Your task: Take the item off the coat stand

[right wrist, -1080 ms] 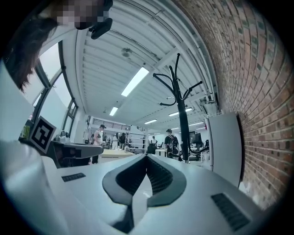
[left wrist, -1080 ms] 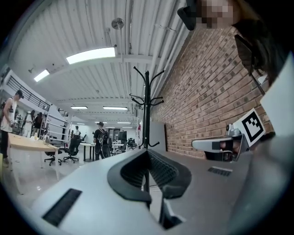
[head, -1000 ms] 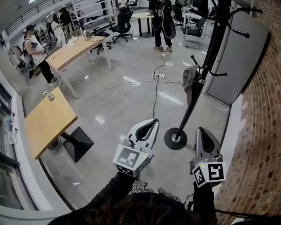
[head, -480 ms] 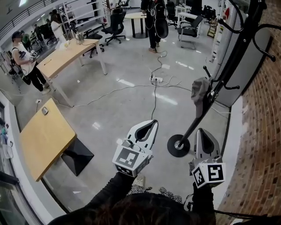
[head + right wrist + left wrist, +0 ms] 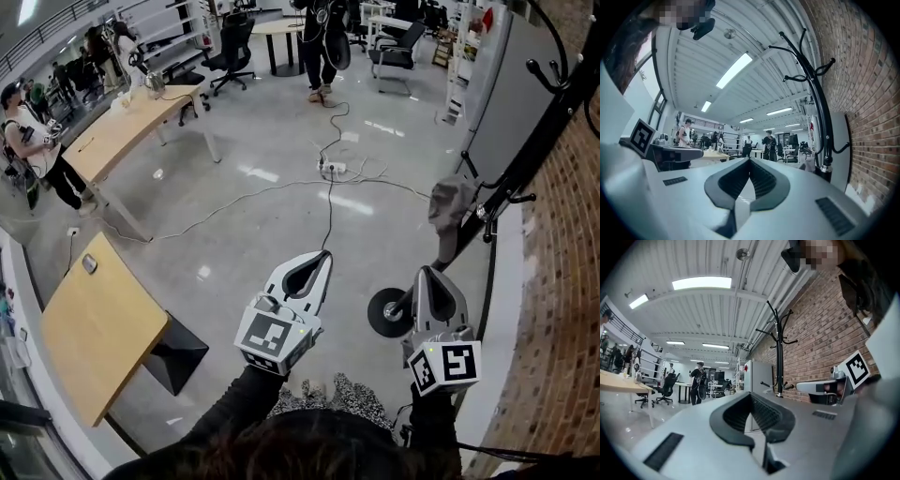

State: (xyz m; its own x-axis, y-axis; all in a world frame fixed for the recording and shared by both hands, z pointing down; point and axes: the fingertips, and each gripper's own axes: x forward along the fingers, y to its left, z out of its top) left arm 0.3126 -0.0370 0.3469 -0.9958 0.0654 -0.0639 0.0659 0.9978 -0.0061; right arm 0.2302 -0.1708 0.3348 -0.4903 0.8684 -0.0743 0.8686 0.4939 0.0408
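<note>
Head view: both claws are held out low in front of the person, and neither has reached the coat stand [image 5: 525, 150]. The left claw [image 5: 319, 258] has its jaws pressed together with nothing between them. The right claw [image 5: 433, 275] is the same, closed and empty. Each claw's own view shows the dark pads meeting at the tip.

The thing to take is a limp grey cloth [image 5: 452, 206], perhaps a cap or a rag. It hangs low on the stand's black pole, ahead of the right claw, above it and a little to its right, well apart from it. The stand's round foot [image 5: 384, 314] sits on the floor [image 5: 281, 187] just left of that claw. A brick wall [image 5: 553, 309] runs along the claw's right.

The step in hand looks like the approach. The right claw is the nearer one, so it should probably lead. Its jaws should spread before they reach the cloth. It should come in from the open floor side, pinch a thick fold, then lift up and clear. Tugging straight back could tip the pole, and the left claw could steady it.
</note>
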